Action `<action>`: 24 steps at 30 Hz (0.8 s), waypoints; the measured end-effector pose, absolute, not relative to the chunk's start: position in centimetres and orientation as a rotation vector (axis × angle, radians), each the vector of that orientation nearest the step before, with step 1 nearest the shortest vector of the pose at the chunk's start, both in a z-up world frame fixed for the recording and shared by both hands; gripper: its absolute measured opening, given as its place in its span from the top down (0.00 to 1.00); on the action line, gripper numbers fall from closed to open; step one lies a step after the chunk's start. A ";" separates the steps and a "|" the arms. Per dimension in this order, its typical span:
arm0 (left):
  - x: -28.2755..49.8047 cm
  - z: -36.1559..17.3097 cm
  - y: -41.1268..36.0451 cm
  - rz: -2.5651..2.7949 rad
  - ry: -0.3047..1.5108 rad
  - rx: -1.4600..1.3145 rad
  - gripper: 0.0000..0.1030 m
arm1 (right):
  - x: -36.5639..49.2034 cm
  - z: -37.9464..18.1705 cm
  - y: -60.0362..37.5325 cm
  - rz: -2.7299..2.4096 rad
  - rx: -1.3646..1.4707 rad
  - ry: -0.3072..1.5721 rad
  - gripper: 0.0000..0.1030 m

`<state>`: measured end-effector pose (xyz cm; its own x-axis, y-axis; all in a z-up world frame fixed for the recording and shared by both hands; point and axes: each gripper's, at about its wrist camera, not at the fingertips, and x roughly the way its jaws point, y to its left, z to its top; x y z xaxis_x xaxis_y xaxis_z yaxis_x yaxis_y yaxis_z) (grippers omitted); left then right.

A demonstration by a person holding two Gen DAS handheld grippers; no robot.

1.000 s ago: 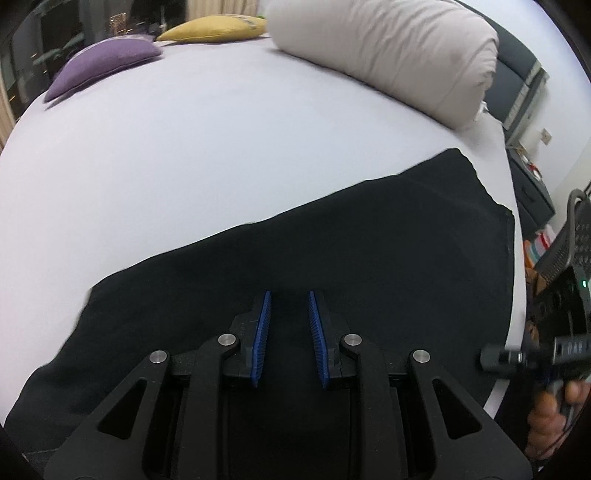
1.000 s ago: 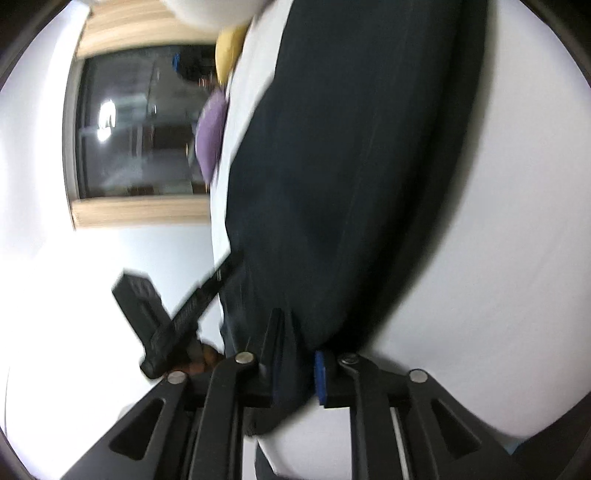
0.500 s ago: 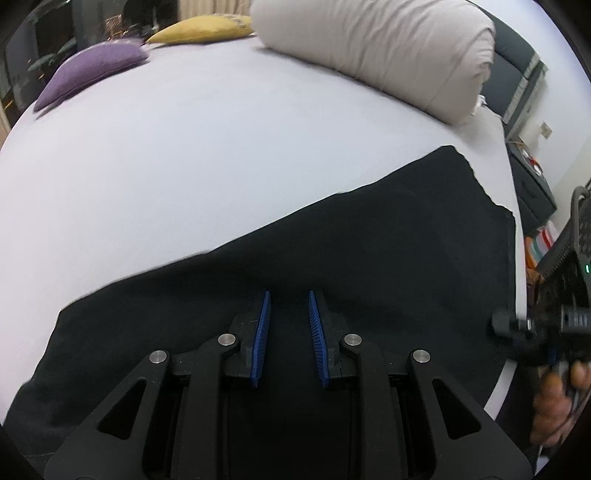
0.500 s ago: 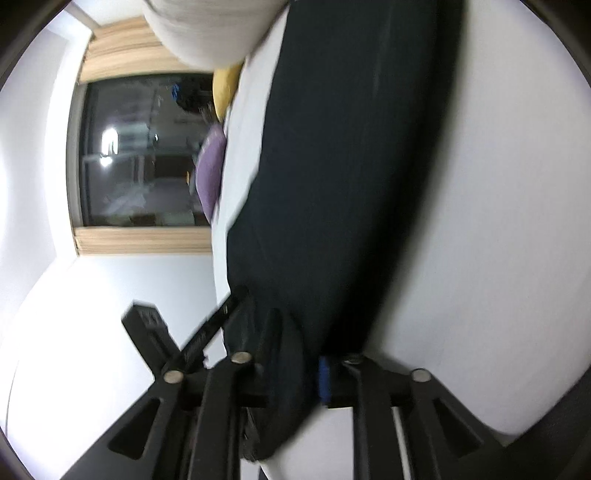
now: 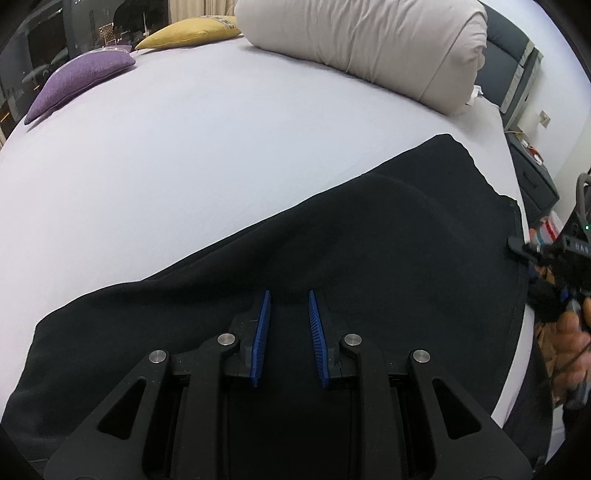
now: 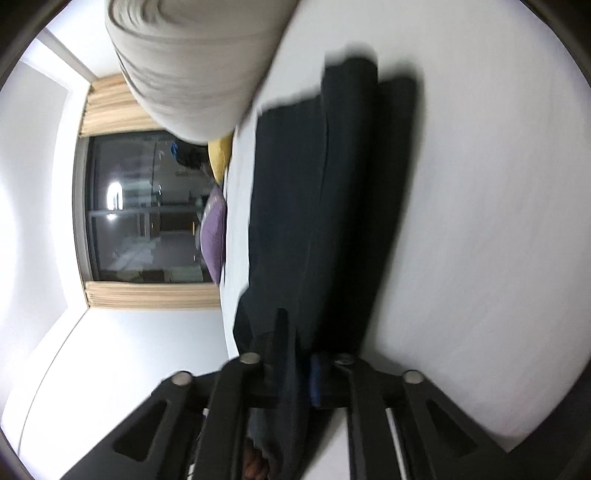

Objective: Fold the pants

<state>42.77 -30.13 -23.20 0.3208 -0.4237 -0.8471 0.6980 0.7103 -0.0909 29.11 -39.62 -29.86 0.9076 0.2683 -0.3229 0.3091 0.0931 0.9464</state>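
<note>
Black pants (image 5: 388,236) lie along the bed's (image 5: 184,147) near edge; your right claw (image 6: 301,373) pinches their hem, your left claw (image 5: 290,325) hovers narrowly parted, empty. Next, carry that hem across.

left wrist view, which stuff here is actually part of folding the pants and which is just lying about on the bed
Part of the job:
- black pants, spread on the white bed sheet
- left gripper, jaws open over the cloth
- right gripper, shut on the pants edge

Just lying about:
- rolled beige duvet
- purple cushion
- yellow cushion
- nightstand
</note>
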 end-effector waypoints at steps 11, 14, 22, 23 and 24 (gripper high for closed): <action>42.3 -24.6 -29.2 -0.769 0.959 0.308 0.80 | 26.5 -30.7 -40.7 -0.146 1.509 0.455 0.99; 42.1 -24.7 -28.2 -0.775 0.952 0.293 0.80 | 26.7 -30.7 -41.0 -0.121 1.503 0.468 0.99; 41.7 -24.4 -27.1 -0.777 0.943 0.273 0.80 | 24.6 -23.0 -41.8 -0.311 1.231 0.498 0.57; 41.7 -24.4 -27.1 -0.774 0.943 0.267 0.80 | 25.7 -21.6 -41.3 -0.235 1.183 0.492 0.59; 41.7 -24.3 -27.1 -0.771 0.942 0.260 0.80 | 26.9 -20.9 -40.7 -0.164 1.166 0.503 0.70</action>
